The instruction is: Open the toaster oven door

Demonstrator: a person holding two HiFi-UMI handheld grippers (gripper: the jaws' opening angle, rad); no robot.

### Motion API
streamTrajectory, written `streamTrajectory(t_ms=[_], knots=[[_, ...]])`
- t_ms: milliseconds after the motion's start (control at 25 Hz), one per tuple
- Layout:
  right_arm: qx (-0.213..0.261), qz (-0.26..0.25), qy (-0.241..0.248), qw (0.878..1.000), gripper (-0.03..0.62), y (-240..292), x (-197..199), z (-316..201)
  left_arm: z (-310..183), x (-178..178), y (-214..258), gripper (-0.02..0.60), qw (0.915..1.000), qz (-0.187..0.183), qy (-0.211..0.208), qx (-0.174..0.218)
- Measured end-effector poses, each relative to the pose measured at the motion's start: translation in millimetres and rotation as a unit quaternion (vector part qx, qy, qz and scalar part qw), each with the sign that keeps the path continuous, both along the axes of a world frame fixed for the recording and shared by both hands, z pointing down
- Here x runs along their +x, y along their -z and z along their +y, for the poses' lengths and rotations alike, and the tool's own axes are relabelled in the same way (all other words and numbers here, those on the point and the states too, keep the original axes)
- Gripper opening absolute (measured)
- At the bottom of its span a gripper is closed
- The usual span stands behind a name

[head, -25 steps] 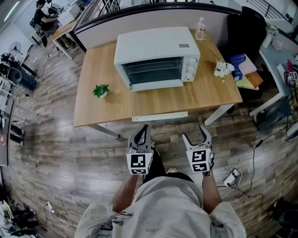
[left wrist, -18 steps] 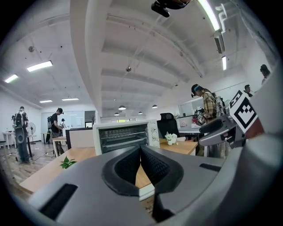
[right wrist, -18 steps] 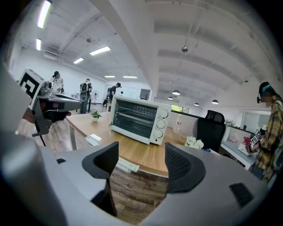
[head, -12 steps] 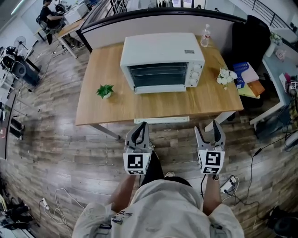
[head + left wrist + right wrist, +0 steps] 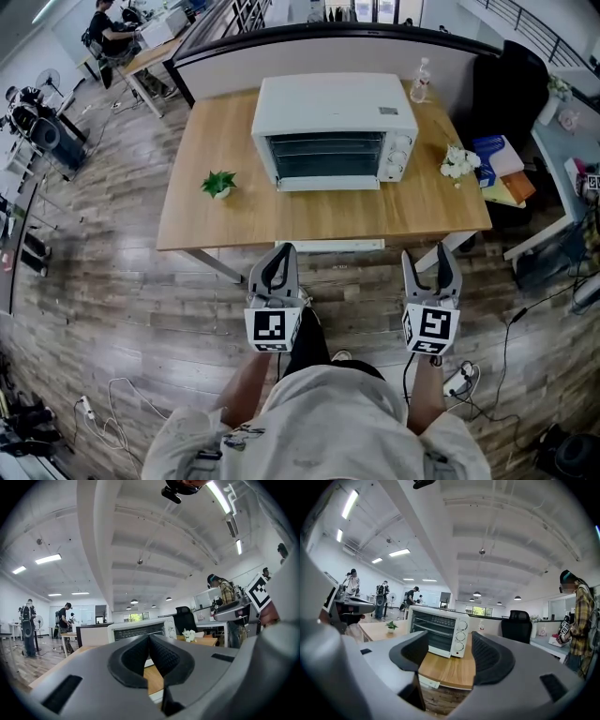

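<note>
One toaster oven (image 5: 335, 127), white and boxy, stands at upper centre of the head view on a wooden table (image 5: 216, 225), toward its far edge. Its door (image 5: 325, 157) is shut, dark glass facing the person.

Handling, by judgement:
- The body is sheet metal and moderately heavy, yet liable to slide on the smooth wood if tugged hard.
- The door is stiff and glass-fronted, probably hinged along its lower edge, so it should swing outward and down.
- The hold is the handle bar (image 5: 433, 619) across the door's top. It looks smooth, possibly slippery, and is best pinched mid-length.

Three knobs (image 5: 405, 155) sit right of the door, apart from the hold.

Two grippers sit low in frame, well short of the table:
- Left gripper (image 5: 279, 251): jaws together, empty.
- Right gripper (image 5: 428, 255): jaws apart, having just been narrowing, nothing between them.
</note>
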State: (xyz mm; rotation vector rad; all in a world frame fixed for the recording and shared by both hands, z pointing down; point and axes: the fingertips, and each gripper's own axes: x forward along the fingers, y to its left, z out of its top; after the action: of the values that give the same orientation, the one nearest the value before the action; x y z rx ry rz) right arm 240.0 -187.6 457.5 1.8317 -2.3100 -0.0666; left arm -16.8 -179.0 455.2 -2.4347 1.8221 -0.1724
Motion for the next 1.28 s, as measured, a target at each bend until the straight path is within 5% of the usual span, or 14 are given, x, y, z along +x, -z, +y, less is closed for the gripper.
streamTrajectory(t_ms=[520, 840, 1280], knots=[[0.002, -0.001, 0.012, 1.0, 0.249, -3, -10, 0, 2, -8, 0, 0.014, 0.9999, 0.009, 0.005, -0.003], [0.016, -0.016, 0.026, 0.999, 0.049, 0, -17, 5, 5, -10, -4, 0.014, 0.9999, 0.008, 0.006, -0.007], [0.025, -0.023, 0.035, 0.999, 0.023, 4, -23, 8, 7, -12, -2, 0.014, 0.9999, 0.008, 0.008, -0.004]])
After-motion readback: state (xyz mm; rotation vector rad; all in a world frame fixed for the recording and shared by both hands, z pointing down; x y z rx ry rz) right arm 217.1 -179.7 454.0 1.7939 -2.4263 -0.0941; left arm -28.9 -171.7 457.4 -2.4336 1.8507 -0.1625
